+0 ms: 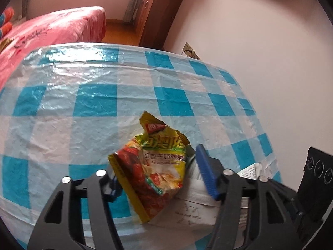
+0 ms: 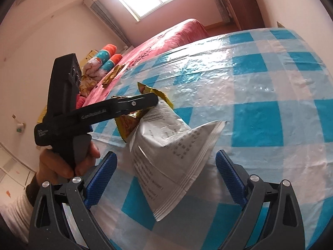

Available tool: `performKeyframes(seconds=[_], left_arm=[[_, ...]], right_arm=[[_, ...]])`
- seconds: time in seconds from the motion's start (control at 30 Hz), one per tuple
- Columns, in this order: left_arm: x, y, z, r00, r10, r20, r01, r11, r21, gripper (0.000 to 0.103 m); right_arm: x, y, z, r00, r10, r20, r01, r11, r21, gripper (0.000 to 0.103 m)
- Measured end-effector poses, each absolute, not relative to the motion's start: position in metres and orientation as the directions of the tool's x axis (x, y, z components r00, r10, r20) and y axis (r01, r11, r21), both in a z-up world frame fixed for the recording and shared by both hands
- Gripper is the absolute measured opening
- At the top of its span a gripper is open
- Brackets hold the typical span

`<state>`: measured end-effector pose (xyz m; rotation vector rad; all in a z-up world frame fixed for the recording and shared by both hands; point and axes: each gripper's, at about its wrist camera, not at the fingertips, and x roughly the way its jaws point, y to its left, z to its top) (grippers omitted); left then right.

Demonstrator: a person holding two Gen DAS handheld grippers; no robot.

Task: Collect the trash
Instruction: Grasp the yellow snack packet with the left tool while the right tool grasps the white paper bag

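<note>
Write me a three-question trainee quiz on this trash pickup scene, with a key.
1. True or false: the right claw stands open with the white packet between its pads.
2. What sits between the fingers of the left claw? A) a yellow-and-red snack wrapper; B) a glass bottle; C) a spoon.
3. Fill in: the checked tablecloth is blue and ____.

Key: 1 true; 2 A; 3 white.

"GenRobot.AI" reads on left tool (image 2: 137,104) arm; wrapper print too small/blurred to read.
</note>
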<state>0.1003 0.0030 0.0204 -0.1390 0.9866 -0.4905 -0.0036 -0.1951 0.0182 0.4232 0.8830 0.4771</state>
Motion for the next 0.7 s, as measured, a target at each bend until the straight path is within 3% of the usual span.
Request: performKeyframes(seconds=[0.23, 0.37, 0.53, 0.6, 0.7], left_arm=[[0.095, 0.009, 0.018, 0.459, -0.479, -0.748, 0.326, 0.874, -0.36, 0.06], [0.092, 0.013, 0.017, 0.469, -0.48, -0.741, 0.32, 0.875, -0.364, 0.06], [0.086, 0.016, 0.017, 0.492, -0.473, -0.731, 0.32, 0.879, -0.354, 0.06], [0.085, 0.015, 0.017, 0.499, -0.469, -0.729, 0.313, 0.882, -0.353, 0.057], [0.082, 0.015, 0.016, 0.51, -0.453, -0.731, 0.296, 0.89, -0.345, 0.044]], right_arm=[[0.006, -0.194, 0.017, 0.548, 0.6, -0.583, -0.195, 0.769, 0.608, 0.094], [0.012, -0.196, 0.017, 0.565, 0.565, -0.602, -0.161, 0.79, 0.591, 0.074], [0.01, -0.191, 0.019, 0.569, 0.536, -0.624, -0.167, 0.818, 0.55, 0.072], [0.01, -0.187, 0.02, 0.571, 0.527, -0.63, -0.176, 0.828, 0.533, 0.074], [0.009, -0.179, 0.021, 0.585, 0.483, -0.651, -0.178, 0.86, 0.478, 0.072]])
